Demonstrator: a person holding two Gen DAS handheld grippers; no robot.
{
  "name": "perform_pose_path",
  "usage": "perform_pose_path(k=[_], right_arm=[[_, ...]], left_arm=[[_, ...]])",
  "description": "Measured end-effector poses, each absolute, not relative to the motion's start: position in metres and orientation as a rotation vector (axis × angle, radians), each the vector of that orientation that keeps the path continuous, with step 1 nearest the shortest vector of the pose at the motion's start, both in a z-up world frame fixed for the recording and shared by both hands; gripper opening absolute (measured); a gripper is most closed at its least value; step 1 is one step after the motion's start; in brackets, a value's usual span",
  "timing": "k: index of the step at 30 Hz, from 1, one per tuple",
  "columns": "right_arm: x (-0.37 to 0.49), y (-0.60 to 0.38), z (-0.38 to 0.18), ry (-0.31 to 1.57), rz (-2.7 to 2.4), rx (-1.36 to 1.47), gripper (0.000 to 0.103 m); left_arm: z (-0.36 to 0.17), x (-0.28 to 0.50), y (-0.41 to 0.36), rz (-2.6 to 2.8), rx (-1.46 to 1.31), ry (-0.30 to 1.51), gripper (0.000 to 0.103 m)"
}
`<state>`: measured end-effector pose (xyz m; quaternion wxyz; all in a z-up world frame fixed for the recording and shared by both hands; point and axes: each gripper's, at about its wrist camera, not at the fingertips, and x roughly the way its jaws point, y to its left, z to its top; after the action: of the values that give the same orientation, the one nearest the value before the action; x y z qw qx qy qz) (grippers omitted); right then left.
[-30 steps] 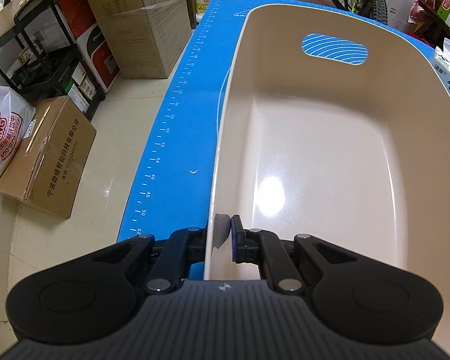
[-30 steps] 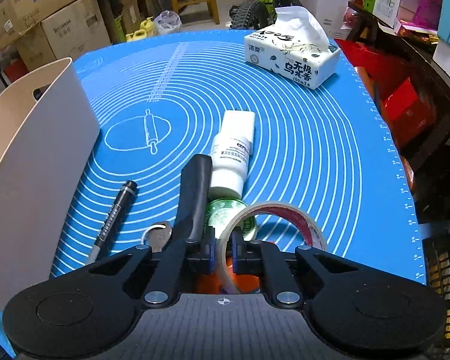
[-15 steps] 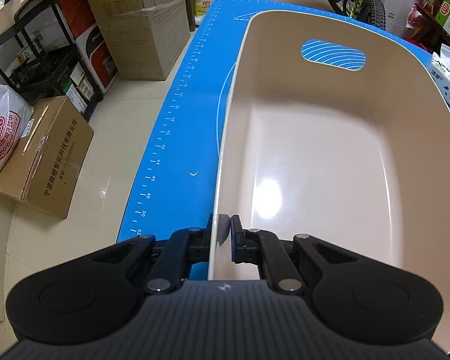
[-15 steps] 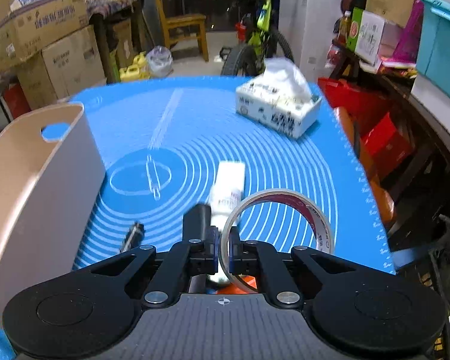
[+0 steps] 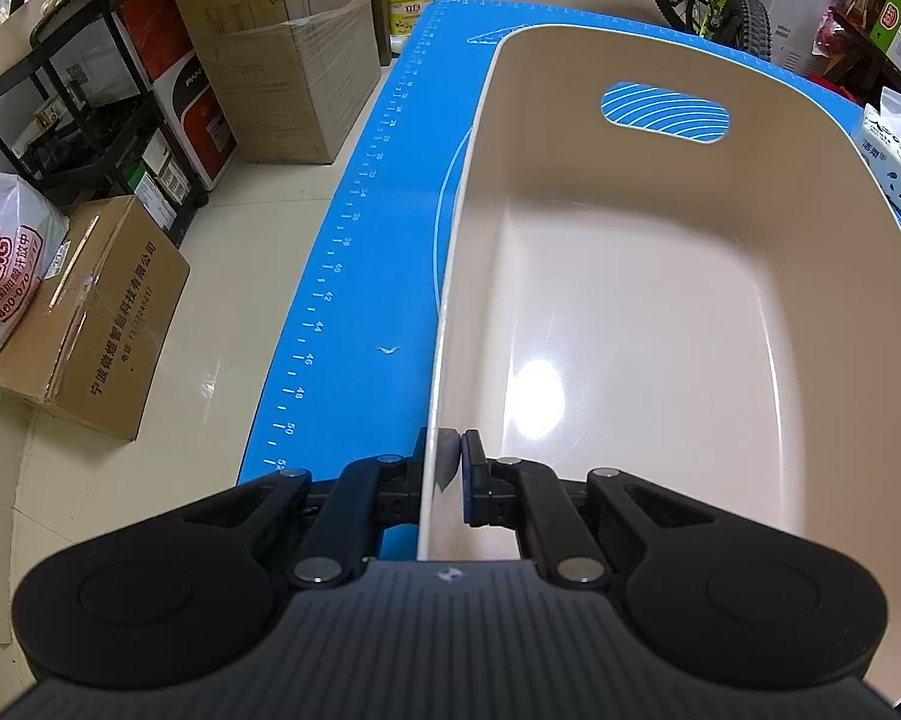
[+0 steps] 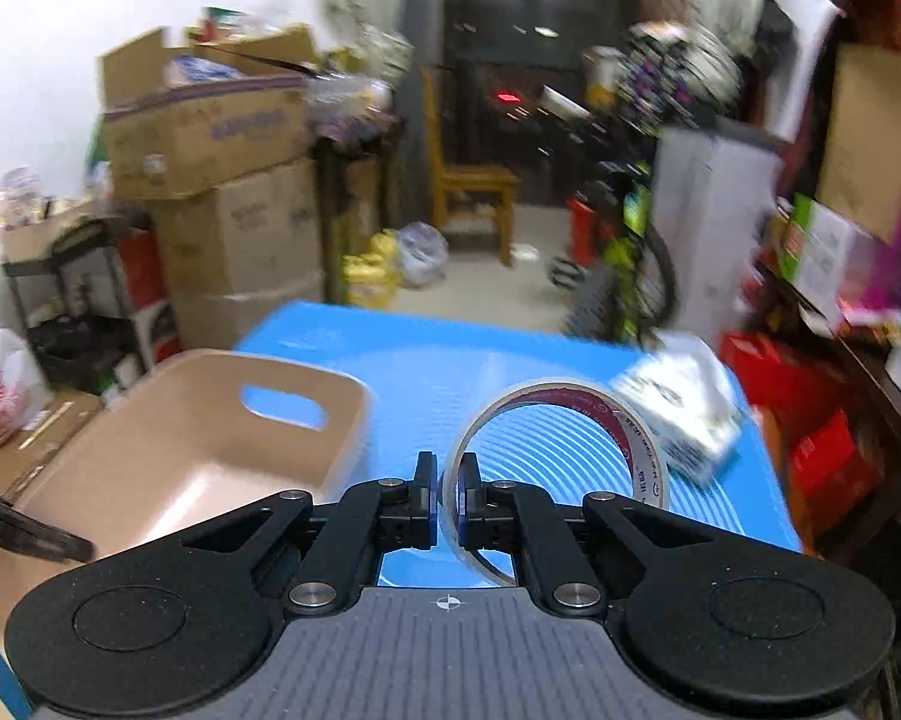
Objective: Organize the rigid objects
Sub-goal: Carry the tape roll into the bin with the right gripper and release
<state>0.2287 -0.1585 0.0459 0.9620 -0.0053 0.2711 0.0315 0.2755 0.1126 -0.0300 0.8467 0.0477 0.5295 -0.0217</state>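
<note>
Tape roll, one item: a ring of clear packing tape with a reddish-brown core printed with small lettering, was recorded held in the air above the blue mat, its near wall pinched between the fingers of the right gripper, one finger inside the ring and one outside, jaws narrowed onto the thin band. It was judged light and stiff, with a smooth outer face likely to slide if gripped loosely; the wall of the ring, as taken, was judged the proper place of hold, since the open centre admits one finger. It was judged robust, unlikely to be harmed by a short drop. Beige bin, one item: a deep oval plastic tub with a glossy inside, rounded corners and a slot handle cut in its far wall, was recorded standing on the mat with nothing seen inside it. Its near left rim was clamped by the left gripper, one finger outside the wall and one inside, jaws drawn close on the thin plastic. The tub was judged light and fairly rigid, apt to shift on the mat unless steadied at the rim. A tissue pack was noted on the mat beyond the roll, much blurred in the right wrist view. The roll was judged bound for the bin, to its left.
</note>
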Motion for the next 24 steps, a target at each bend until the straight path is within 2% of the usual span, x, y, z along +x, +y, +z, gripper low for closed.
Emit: perform_pose_path(k=[11,24], right_arm=[[0.259,-0.058,0.038,0.588,0.310,-0.089,0.018],[0.282,-0.018,-0.017,0.852,0.368,-0.097,0.018]], left_arm=[[-0.029,0.275,0.112,-0.044,0.100,1.115,0.009],[-0.031,0.275,0.113,-0.045,0.100,1.114,0.009]])
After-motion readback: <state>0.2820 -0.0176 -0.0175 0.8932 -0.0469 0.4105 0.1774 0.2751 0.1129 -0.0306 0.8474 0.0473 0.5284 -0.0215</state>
